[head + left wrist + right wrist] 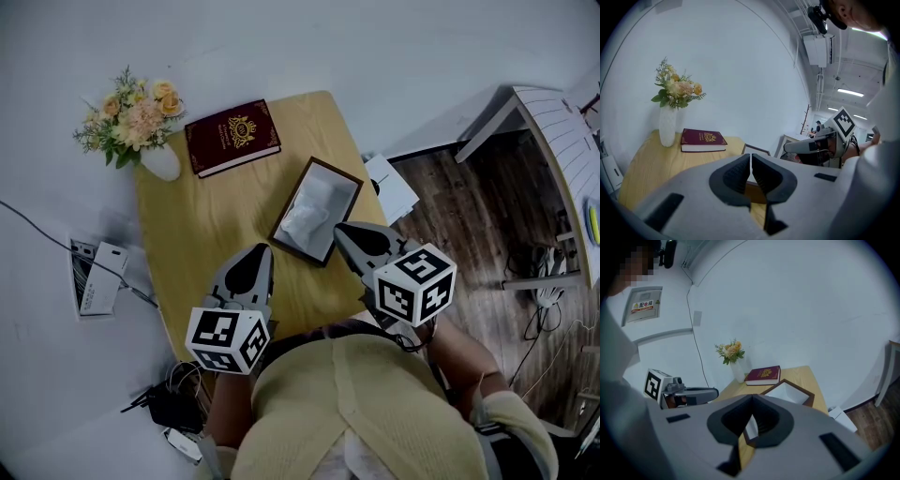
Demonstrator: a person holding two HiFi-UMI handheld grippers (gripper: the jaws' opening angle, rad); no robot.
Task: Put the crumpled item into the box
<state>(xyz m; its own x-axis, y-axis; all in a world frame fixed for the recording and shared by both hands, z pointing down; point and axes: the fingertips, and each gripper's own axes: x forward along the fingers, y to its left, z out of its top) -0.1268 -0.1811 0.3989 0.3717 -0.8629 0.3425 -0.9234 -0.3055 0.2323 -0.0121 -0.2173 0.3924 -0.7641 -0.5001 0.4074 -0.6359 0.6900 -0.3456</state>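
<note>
I'm looking down on a small wooden desk point(206, 225) set against a pale wall, with dark plank flooring at the right of the frame. A vase of flowers point(141, 122) stands at the upper left, and a maroon book point(232, 137) lies just beside it.

The dark-framed box point(292, 197) sits near the middle of the desk. A white crumpled item point(316, 208), paper or tissue by the look of it, lies inside and fills most of the interior. I judge the placing as good as done.

The left gripper point(260, 251) hangs over the near desk edge at lower centre, its jaws pressed together on nothing. The right gripper point(343, 232) hovers at the box's near corner, its tips also meeting, with nothing pinched.

The item should be very light, soft and springy. It would crush rather than resist and could puff back up above the rim. If it needs reseating, I'd pinch a raised fold near its middle, gently, rather than scooping from below, or tamp it down with closed tips. The box seems light and may slide if nudged.
</note>
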